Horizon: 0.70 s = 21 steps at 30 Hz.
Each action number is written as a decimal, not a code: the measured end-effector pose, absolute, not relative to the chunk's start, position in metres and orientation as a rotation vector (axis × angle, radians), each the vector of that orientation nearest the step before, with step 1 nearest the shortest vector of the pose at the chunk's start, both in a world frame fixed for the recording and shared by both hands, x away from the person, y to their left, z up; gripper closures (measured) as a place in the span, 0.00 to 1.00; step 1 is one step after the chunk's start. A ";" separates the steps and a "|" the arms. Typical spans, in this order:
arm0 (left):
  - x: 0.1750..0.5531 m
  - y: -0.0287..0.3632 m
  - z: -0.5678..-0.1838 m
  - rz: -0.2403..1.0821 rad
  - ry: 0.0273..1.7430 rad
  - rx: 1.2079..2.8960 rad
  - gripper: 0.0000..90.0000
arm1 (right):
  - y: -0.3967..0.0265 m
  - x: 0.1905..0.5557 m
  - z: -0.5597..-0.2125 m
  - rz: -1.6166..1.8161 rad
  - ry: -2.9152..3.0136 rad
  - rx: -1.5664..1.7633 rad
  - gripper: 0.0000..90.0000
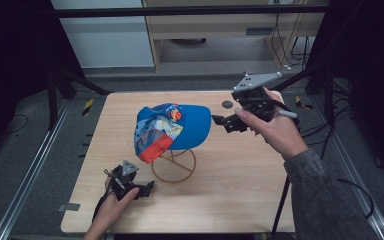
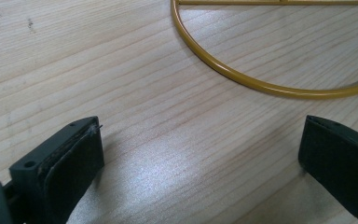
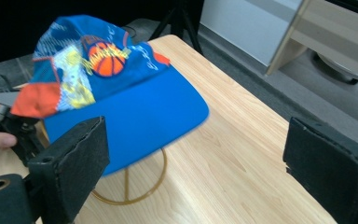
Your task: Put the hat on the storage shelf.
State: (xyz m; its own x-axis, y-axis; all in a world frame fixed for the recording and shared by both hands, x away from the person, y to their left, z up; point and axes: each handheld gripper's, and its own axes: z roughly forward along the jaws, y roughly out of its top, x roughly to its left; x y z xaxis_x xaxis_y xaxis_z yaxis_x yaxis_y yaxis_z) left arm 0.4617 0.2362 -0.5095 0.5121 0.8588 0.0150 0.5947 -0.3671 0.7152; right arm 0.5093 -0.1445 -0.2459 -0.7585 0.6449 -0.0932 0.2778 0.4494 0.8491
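A blue cap with a basketball patch and a wide blue brim rests on a gold wire stand in the middle of the wooden table. My right gripper hovers just right of the brim, open with nothing between its jaws, which frame the brim in the right gripper view. Low at the table's front left, my left gripper sits beside the stand's ring base; its jaws stand wide open over bare wood.
A small dark round spot lies on the table behind the right gripper. Dark tripod legs and cables flank the table. A cabinet stands beyond the far edge.
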 end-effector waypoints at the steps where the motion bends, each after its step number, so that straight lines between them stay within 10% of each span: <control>1: 0.462 0.236 -0.510 0.516 1.182 2.096 0.00 | -0.147 0.508 -0.248 1.228 2.300 0.783 0.08; 21: 0.461 0.236 -0.509 0.515 1.181 2.106 0.00 | -0.190 0.490 -0.290 1.165 2.266 0.867 0.11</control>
